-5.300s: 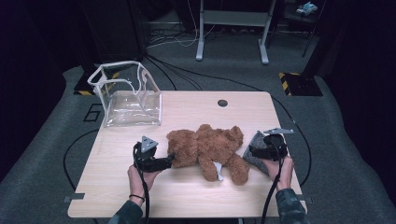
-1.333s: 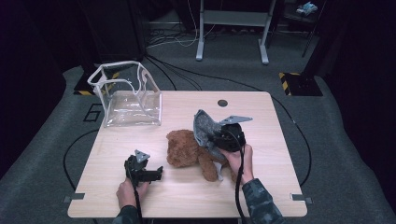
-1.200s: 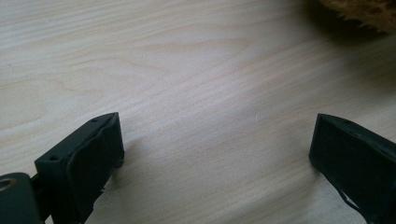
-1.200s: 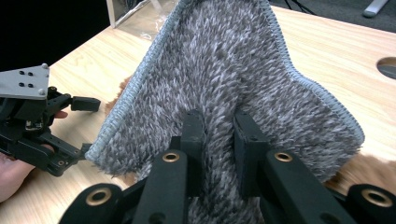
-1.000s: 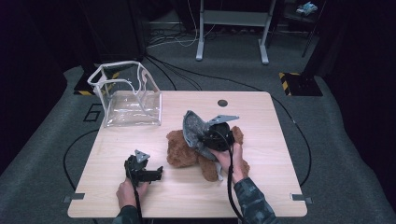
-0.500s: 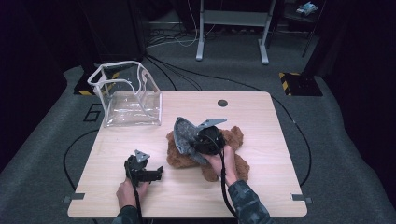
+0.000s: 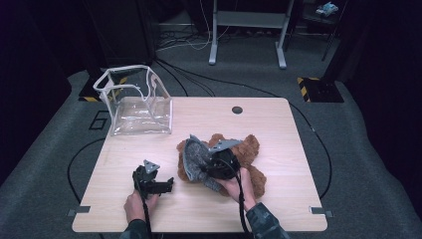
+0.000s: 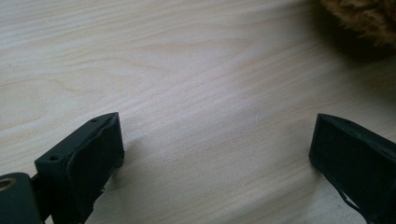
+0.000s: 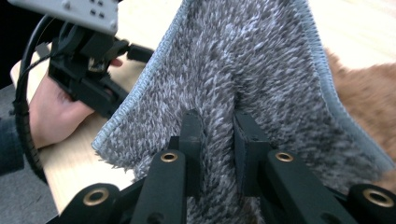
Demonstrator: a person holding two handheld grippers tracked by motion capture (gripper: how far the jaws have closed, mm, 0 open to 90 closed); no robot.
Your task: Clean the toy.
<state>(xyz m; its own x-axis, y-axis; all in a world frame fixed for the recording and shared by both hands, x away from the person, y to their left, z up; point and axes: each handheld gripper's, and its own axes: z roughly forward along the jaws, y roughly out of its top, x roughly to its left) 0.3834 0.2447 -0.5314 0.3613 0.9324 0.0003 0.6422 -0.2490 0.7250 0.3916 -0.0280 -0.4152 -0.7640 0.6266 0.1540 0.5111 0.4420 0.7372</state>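
Right hand-held gripper (image 9: 218, 126) — pinching the grey cloth (image 9: 261, 70) — moved leftward over the teddy bear (image 7: 251, 149); left hand-held gripper (image 8: 215, 154) gapes wide.

one brown teddy bear (image 7: 249, 154), one grey cloth (image 7: 195, 158), one clear bag (image 7: 134, 102), one table (image 7: 278, 199)

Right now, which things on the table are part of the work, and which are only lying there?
Part of the work:
- grey cloth, pinched by the right gripper
- brown teddy bear beneath it

Only lying there:
- clear bag
- left gripper, open, resting on the table
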